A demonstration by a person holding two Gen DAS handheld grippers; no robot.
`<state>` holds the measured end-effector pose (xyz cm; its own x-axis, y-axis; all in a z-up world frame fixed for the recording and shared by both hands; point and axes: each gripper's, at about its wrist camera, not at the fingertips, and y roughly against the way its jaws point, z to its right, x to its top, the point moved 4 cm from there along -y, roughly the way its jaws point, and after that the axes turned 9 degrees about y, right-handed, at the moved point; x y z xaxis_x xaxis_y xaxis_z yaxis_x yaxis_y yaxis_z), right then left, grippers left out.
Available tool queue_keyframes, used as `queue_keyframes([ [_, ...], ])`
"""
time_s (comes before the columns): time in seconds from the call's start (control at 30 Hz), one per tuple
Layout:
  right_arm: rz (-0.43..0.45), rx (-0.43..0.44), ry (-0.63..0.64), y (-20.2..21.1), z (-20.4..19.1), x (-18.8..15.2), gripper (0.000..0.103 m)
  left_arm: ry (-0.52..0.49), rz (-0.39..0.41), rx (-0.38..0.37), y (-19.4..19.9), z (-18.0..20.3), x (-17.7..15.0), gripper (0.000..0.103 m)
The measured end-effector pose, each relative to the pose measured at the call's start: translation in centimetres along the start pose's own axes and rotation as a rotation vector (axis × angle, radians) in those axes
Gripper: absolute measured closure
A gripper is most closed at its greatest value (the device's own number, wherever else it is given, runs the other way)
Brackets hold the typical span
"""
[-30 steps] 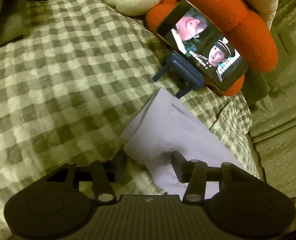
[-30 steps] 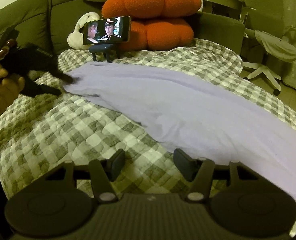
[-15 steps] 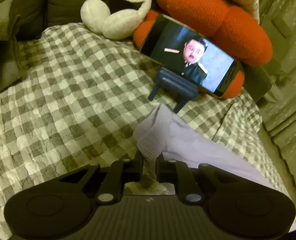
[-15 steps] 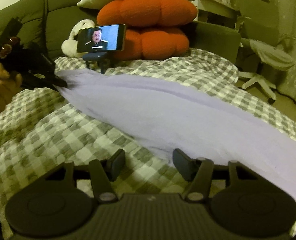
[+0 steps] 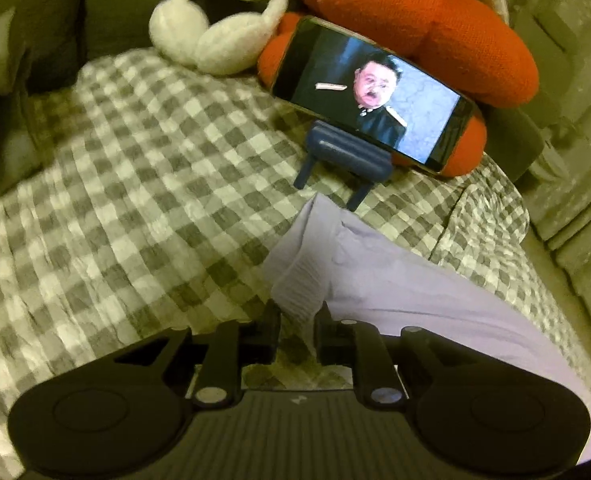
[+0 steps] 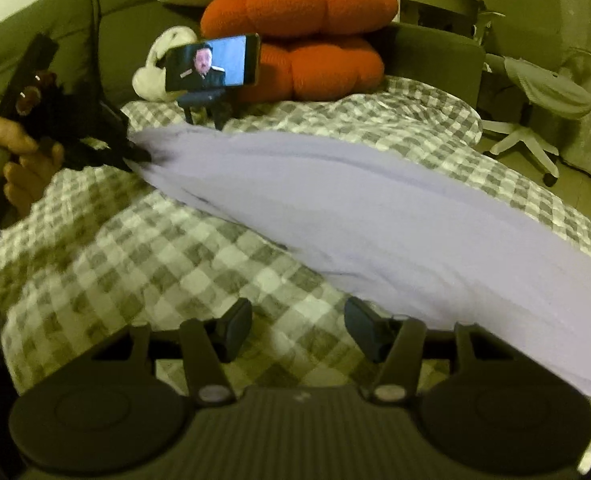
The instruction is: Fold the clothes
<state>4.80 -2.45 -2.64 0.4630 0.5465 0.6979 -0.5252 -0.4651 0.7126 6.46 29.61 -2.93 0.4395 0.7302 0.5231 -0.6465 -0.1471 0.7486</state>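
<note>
- The left gripper (image 5: 297,320) has the ribbed end of the lilac garment (image 5: 375,280) bunched between its jaws, which are easing apart a little; only a thin bite of cloth is held, so the end may slide out once the fabric comes under tension.
- The right gripper (image 6: 297,326) stands about half open over the checked quilt (image 6: 155,248), holding nothing, with its right fingertip just beside the garment's near edge. If it closes where it is, I judge it pinches quilt, or quilt and garment together.
- The garment lies stretched in a long band across the quilt, from the left gripper at one end to past the frame edge beside the right gripper. With only one end held, a lift drags the rest along and could rumple it rather than make a clean fold.
- The phone (image 5: 371,96) on its small dark stand (image 5: 343,156) sits just beyond the held end, leaning toward the orange cushion (image 5: 435,28). A fold swept that way could catch the stand's legs and tip the phone over.
- The quilt is soft and puckered, so a fold pressed onto it may not lie flat.
- White earmuffs (image 5: 219,28) lie well apart from the garment and look out of harm's way.
</note>
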Motion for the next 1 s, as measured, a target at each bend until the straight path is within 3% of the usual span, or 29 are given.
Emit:
queue_keyframes([
  [0.27, -0.023, -0.056, -0.044, -0.3, 0.6, -0.1, 0.046, -0.107, 0.059, 0.071, 1.4, 1.0, -0.3, 0.082],
  [0.53, -0.070, -0.121, -0.137, -0.4, 0.6, 0.0, 0.045, -0.174, 0.173, 0.147, 3.2, 0.5, 0.8, 0.081],
  [0.83, -0.080, -0.134, -0.142, -0.3, 0.6, 0.1, 0.044, -0.293, 0.159, 0.088, 2.9, 3.1, -1.7, 0.081],
  [1.0, -0.095, -0.125, -0.123, -0.1, 0.9, -0.1, 0.036, -0.417, 0.071, -0.076, 3.0, 6.2, -5.4, 0.080],
])
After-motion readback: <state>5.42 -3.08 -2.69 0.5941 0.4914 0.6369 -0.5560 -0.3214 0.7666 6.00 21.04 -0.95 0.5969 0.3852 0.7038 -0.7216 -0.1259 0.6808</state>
